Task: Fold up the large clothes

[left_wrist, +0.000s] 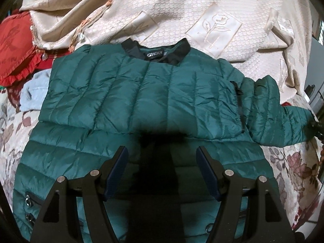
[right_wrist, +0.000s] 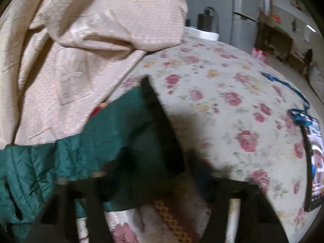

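Note:
A dark green quilted jacket point(left_wrist: 141, 93) with a black collar point(left_wrist: 156, 50) lies spread on a flowered bed cover point(left_wrist: 293, 166), collar at the far side. Its left side is folded in over the body; its right sleeve point(left_wrist: 279, 109) lies out to the right. My left gripper point(left_wrist: 162, 162) is open and empty, just above the jacket's near part. In the blurred right wrist view the sleeve end point(right_wrist: 129, 133) with its black cuff point(right_wrist: 160, 125) lies between the fingers of my right gripper point(right_wrist: 158, 174). I cannot tell whether that gripper grips it.
A cream embossed blanket point(left_wrist: 182, 16) is heaped behind the jacket and also shows in the right wrist view point(right_wrist: 81, 50). A red frilled cushion point(left_wrist: 16, 46) and a pale blue cloth point(left_wrist: 34, 91) lie at the left. A blue lanyard point(right_wrist: 297, 101) with a card lies at the bed's right.

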